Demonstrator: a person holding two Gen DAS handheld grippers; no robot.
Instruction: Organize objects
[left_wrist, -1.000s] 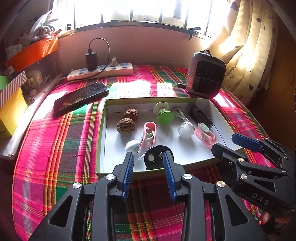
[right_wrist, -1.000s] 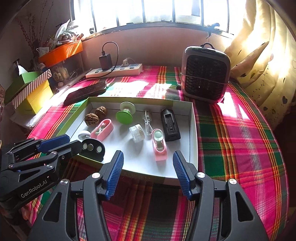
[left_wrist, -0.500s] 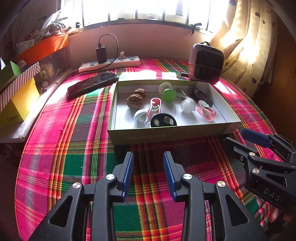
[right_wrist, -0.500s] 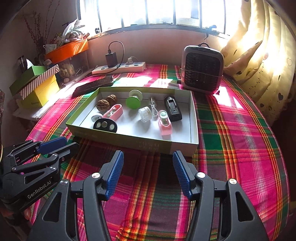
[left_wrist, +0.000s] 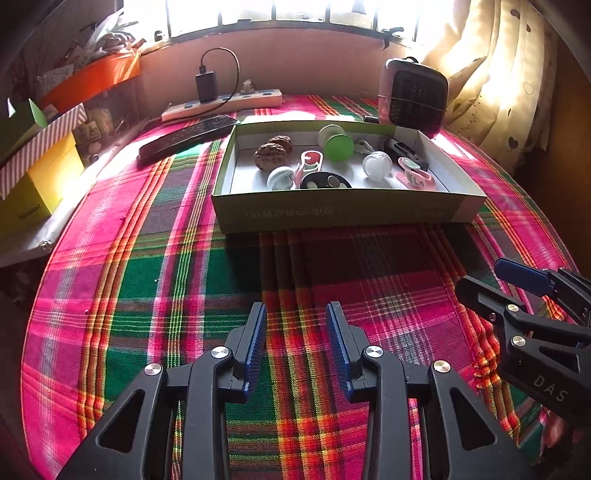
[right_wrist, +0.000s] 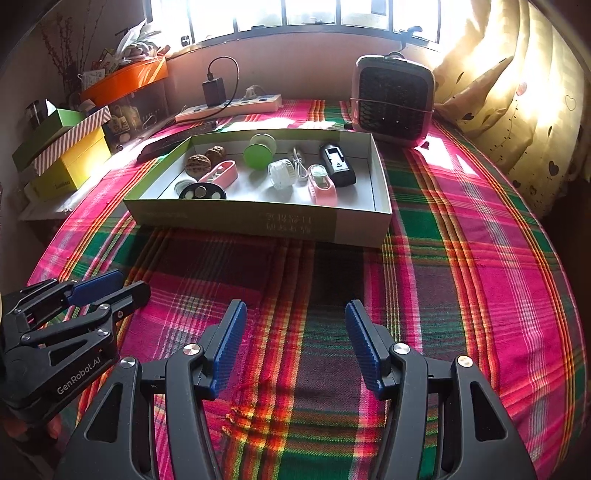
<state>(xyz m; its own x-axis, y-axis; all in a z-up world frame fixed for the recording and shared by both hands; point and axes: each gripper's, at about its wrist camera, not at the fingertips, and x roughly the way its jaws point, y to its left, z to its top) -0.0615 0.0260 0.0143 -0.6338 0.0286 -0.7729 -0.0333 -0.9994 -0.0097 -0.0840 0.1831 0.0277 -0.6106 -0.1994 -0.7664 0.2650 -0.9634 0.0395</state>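
A shallow green-and-white box (left_wrist: 332, 214) (right_wrist: 258, 218) lies on the plaid tablecloth. It holds two walnuts (left_wrist: 270, 156), a green round piece (left_wrist: 335, 142), a black oval disc (left_wrist: 325, 181), pink clips, a clear ball and a black device (right_wrist: 337, 164). My left gripper (left_wrist: 296, 314) hangs open and empty over bare cloth, well short of the box's front wall. My right gripper (right_wrist: 295, 310) is open wider, also empty, level with the left one and to its right. Each gripper shows at the edge of the other's view.
A small pink heater (right_wrist: 391, 99) stands behind the box at the right. A power strip with a black charger (left_wrist: 221, 105) and a dark phone (left_wrist: 188, 137) lie at the back left. Stacked boxes (left_wrist: 37, 184) line the left edge; curtains (right_wrist: 517, 92) hang at the right.
Both grippers have drawn back from the box toward the near side of the table. The left one was at the box's front wall by the black disc. Jaw widths are unchanged.
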